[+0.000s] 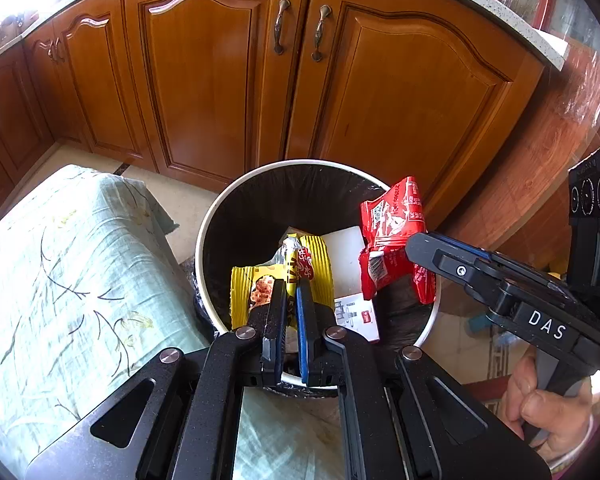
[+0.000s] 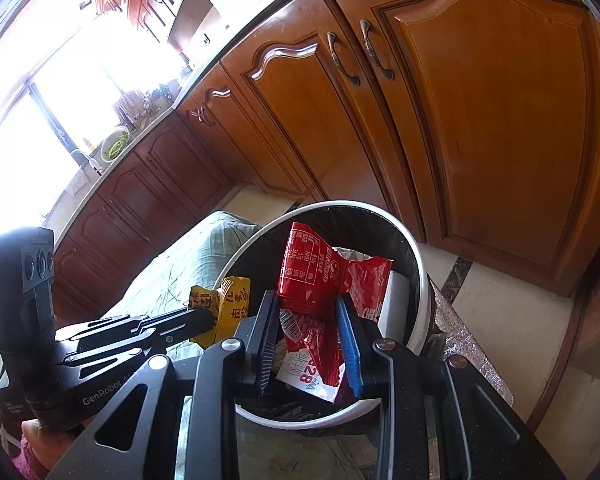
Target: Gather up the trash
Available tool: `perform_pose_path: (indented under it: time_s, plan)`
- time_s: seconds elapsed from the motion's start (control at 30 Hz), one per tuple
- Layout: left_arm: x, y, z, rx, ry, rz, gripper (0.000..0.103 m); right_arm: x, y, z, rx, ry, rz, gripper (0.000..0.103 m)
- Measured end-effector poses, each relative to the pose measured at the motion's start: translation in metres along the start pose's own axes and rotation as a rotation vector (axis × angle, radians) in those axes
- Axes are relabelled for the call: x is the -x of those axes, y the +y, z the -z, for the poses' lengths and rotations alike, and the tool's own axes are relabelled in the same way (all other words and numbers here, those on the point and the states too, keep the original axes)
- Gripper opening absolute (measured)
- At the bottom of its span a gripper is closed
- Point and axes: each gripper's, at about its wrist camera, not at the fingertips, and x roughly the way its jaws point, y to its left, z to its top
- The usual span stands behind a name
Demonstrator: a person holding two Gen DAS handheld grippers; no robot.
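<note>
A round white trash bin [image 1: 206, 232] with a black liner stands on the floor before the wooden cabinets; it also shows in the right wrist view [image 2: 420, 264]. My left gripper [image 1: 291, 286] is shut on a yellow snack wrapper [image 1: 320, 264] and holds it over the bin's mouth; the wrapper also shows in the right wrist view [image 2: 232, 304]. My right gripper [image 2: 308, 304] is shut on a red snack wrapper [image 2: 320, 268], held over the bin's right side; it also shows in the left wrist view [image 1: 396, 232]. White paper [image 1: 346, 256] lies inside the bin.
Wooden cabinet doors [image 1: 220, 80] with metal handles stand close behind the bin. A surface covered with a pale green floral cloth [image 1: 60, 272] lies to the bin's left. Beige tiled floor [image 2: 512, 320] lies to the right. A countertop [image 2: 172, 104] with dishes runs along the window.
</note>
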Motion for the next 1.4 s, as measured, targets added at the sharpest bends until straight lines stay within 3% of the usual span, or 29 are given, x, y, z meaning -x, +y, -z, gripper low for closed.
perform_pose_path:
  time_s: [0.87, 1.0, 1.07, 1.13, 1.2, 1.27, 1.4]
  plan:
    - [-0.02, -0.007, -0.002, -0.012, 0.044, -0.026, 0.006, -0.015, -0.015, -0.011, -0.017, 0.053, 0.016, 0.031]
    - [-0.022, -0.007, -0.002, -0.013, 0.047, -0.032, 0.011, -0.019, -0.015, -0.012, -0.016, 0.061, 0.02, 0.034]
    - [-0.022, -0.006, -0.002, -0.008, 0.049, -0.031, 0.011, -0.02, -0.016, -0.011, -0.026, 0.069, 0.023, 0.041]
    - [-0.021, -0.004, -0.002, 0.001, 0.046, -0.027, 0.016, -0.021, -0.016, -0.01, -0.037, 0.074, 0.021, 0.045]
    - [-0.018, -0.003, -0.002, 0.007, 0.042, -0.034, 0.029, -0.019, -0.018, -0.01, -0.052, 0.069, 0.016, 0.048]
    - [-0.013, -0.001, -0.001, 0.013, 0.028, -0.036, 0.036, -0.015, -0.018, -0.01, -0.063, 0.054, 0.013, 0.048]
    - [-0.004, 0.004, 0.002, 0.027, 0.016, -0.036, 0.042, -0.008, -0.018, -0.01, -0.077, 0.032, 0.004, 0.055]
